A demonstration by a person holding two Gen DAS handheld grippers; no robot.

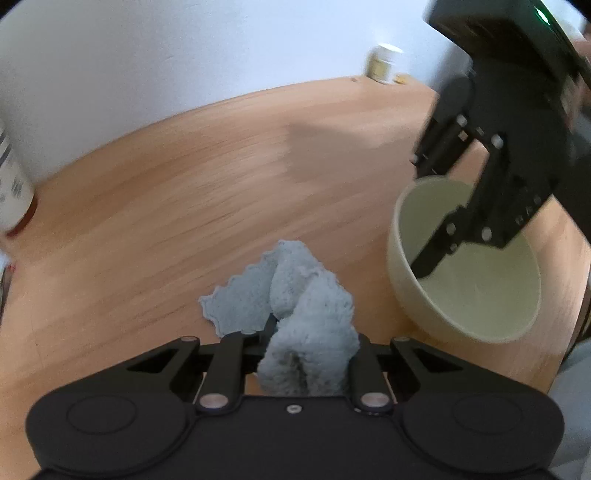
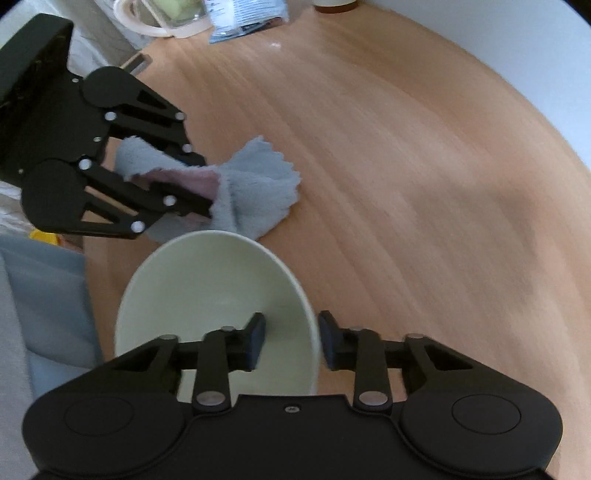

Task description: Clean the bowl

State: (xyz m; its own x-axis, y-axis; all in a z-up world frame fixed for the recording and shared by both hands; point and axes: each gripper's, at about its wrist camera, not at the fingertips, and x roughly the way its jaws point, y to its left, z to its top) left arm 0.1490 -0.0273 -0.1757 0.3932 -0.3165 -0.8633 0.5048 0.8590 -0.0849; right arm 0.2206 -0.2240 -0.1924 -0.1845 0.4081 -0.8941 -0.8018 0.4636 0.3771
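Note:
A pale green bowl (image 1: 476, 273) sits on the wooden table (image 1: 184, 192) at the right; it also shows in the right wrist view (image 2: 207, 291). My right gripper (image 2: 291, 338) straddles the bowl's near rim, one finger inside and one outside, with a small gap to the wall. It enters from the upper right in the left wrist view (image 1: 439, 254). My left gripper (image 1: 306, 332) is shut on a fluffy grey-blue cloth (image 1: 295, 295), which trails onto the table left of the bowl. The cloth (image 2: 255, 188) and left gripper (image 2: 207, 184) also show in the right wrist view.
A white jar (image 1: 384, 62) stands at the table's far edge by the white wall. A white container (image 1: 11, 192) stands at the left. A clear jug (image 2: 159, 18) and a blue packet (image 2: 243, 16) lie at the far side. Grey fabric (image 2: 48, 302) lies off the table's near edge.

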